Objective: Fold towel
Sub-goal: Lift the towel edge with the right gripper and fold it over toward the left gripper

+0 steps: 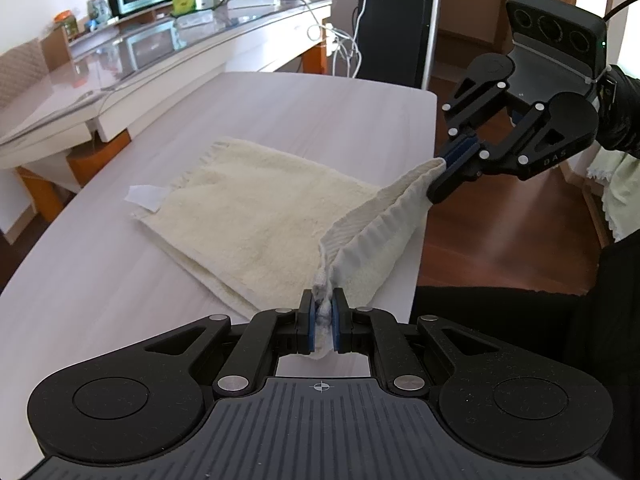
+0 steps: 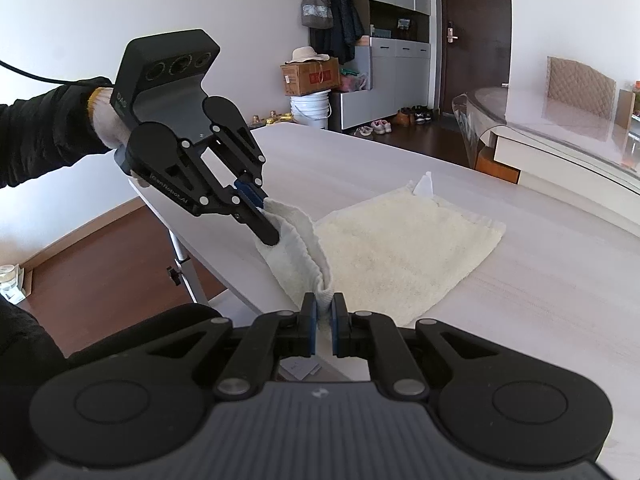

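Even, soft daylight in both wrist views. Glare on the glass-topped table (image 1: 120, 60) and a bright patch on the wood floor (image 1: 500, 240). Worktop (image 2: 360, 160) shadows faint. Focus sharp. Strong fisheye bending, dark vignette at corners.

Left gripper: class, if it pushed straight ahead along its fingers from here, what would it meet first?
Most likely the cream towel itself. The left gripper is shut on one corner and points down across the towel's flat part on the white table. The right gripper sits off to the side, though depth is uncertain.
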### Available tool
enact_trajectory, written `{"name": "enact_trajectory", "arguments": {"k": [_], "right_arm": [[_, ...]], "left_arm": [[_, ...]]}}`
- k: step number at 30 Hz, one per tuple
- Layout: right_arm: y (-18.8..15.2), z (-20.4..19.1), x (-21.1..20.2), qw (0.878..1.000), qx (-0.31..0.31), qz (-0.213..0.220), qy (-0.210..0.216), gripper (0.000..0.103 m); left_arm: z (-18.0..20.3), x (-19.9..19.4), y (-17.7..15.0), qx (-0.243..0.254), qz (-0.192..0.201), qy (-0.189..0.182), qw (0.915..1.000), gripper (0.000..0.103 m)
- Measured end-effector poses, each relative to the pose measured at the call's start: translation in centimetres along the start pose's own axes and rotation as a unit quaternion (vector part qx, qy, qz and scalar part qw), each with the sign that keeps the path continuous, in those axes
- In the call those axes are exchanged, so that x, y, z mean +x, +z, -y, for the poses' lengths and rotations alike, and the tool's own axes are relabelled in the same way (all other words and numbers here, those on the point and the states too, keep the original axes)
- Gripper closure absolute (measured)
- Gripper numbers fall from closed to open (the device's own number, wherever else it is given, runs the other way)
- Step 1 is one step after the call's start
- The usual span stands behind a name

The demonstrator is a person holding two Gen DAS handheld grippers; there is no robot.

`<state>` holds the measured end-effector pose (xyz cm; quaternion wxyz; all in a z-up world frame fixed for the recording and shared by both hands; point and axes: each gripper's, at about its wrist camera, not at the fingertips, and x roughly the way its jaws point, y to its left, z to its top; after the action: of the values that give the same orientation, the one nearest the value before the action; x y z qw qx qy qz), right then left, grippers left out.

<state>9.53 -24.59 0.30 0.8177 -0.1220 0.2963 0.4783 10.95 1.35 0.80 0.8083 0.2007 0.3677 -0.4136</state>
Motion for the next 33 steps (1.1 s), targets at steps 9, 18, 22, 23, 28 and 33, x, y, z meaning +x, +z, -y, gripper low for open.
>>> {"name": "enact_trajectory", "arguments": {"k": [9,18,22,23,28,33], "right_arm": [[0.1,0.5,-0.2,1.0,0.015,0.001,0.007,0.095],[3.3,3.7,-2.2,0.997,0.052,0.045,0.044,0.095],[4.8,7.4,-0.3,0.995,0.075,0.049,0.043,0.095],[5.2,8.7,0.5,0.994,0.085,0.05,0.044,0.095],[5.9,12.5,3.7,0.991,0.119,0.04,0.054,0.095],[6.0,15.3,6.6,0.988,0.144,0.022,0.056,0.095]], "left_arm": [[1.2,-1.6,-0.4,0.014,0.01,0.0,0.9999,0.095],[-0.8,-4.9,1.7,-0.007,0.051,-0.008,0.9986,0.095],[-3.7,-3.8,3.5,-0.03,0.06,0.015,0.9977,0.095],[-4.5,-3.2,4.0,-0.037,0.058,0.02,0.9974,0.095],[-7.5,-0.4,5.2,-0.059,0.046,0.03,0.9968,0.095],[-9.5,1.6,5.5,-0.075,0.038,0.027,0.9961,0.095]]}}
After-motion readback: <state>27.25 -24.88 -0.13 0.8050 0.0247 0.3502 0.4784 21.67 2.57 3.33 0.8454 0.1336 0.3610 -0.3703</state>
